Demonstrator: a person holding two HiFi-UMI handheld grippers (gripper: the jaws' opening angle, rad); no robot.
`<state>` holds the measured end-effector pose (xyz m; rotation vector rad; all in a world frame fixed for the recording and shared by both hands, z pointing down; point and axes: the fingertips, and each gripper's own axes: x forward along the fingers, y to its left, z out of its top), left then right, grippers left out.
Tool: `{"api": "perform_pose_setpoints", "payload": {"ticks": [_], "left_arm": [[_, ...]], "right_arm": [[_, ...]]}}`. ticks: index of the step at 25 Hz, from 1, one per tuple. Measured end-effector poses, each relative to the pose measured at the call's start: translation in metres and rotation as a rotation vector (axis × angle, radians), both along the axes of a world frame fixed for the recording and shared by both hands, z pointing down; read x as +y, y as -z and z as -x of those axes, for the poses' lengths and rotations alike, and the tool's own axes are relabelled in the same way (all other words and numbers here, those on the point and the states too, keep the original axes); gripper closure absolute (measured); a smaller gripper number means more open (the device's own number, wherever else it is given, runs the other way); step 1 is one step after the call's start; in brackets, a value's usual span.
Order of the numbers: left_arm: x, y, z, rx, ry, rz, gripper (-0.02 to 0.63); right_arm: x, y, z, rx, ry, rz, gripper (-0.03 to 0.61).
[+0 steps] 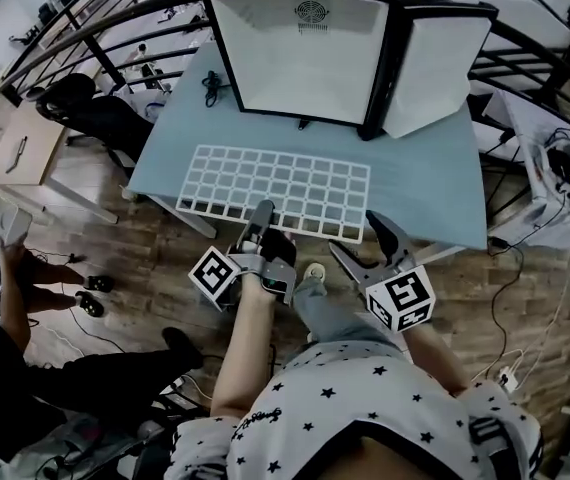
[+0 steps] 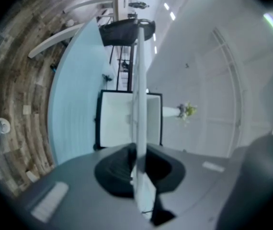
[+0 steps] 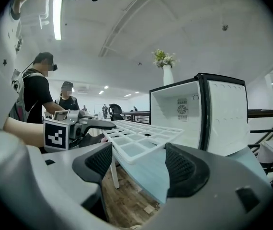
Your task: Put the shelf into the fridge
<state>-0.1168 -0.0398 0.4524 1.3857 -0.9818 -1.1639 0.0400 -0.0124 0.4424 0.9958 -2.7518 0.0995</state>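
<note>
Shelf (image 1: 275,188), a white grid, rests on the blue surface (image 1: 420,183) just before the open fridge (image 1: 305,53). Left claw (image 1: 262,218) clamps its near edge; right claw (image 1: 370,243) gapes empty beside it.

There is one white plastic grid shelf (image 1: 275,183), one pale blue rectangular table (image 1: 415,198) and one small black-cased fridge with a white inside (image 1: 300,53), which has one door and one round fan vent on its back wall. Two hand-held grey grippers are in view, the left gripper (image 1: 262,213) and the right gripper (image 1: 353,233), each with one black-and-white marker cube, so two cubes. One black office chair (image 1: 90,108) stands beside the table. The right gripper view adds one white vase of flowers (image 3: 164,73) and two bystanders in dark tops (image 3: 38,87).
</note>
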Motion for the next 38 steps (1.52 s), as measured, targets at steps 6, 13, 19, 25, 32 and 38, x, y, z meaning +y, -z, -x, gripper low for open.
{"api": "perform_pose_setpoints", "payload": {"ticks": [6, 13, 19, 25, 32, 38], "left_arm": [[-0.044, -0.003, 0.007, -0.015, -0.041, 0.005, 0.581], [-0.105, 0.003, 0.014, -0.031, -0.104, 0.003, 0.581], [-0.154, 0.011, 0.018, -0.031, -0.149, 0.008, 0.581], [-0.197, 0.016, 0.017, -0.037, -0.204, 0.01, 0.58], [-0.239, 0.023, 0.008, -0.051, -0.261, -0.006, 0.581], [-0.262, 0.028, 0.005, -0.057, -0.278, -0.006, 0.58]], "right_arm": [[-0.04, -0.005, 0.009, -0.006, -0.03, -0.004, 0.279], [-0.092, 0.001, 0.017, -0.022, -0.082, -0.009, 0.279], [-0.136, 0.01, 0.023, -0.027, -0.122, -0.014, 0.281], [-0.171, 0.018, 0.023, -0.037, -0.168, -0.025, 0.279], [-0.205, 0.02, 0.017, -0.051, -0.221, -0.032, 0.279], [-0.227, 0.026, 0.016, -0.061, -0.229, -0.042, 0.279]]}}
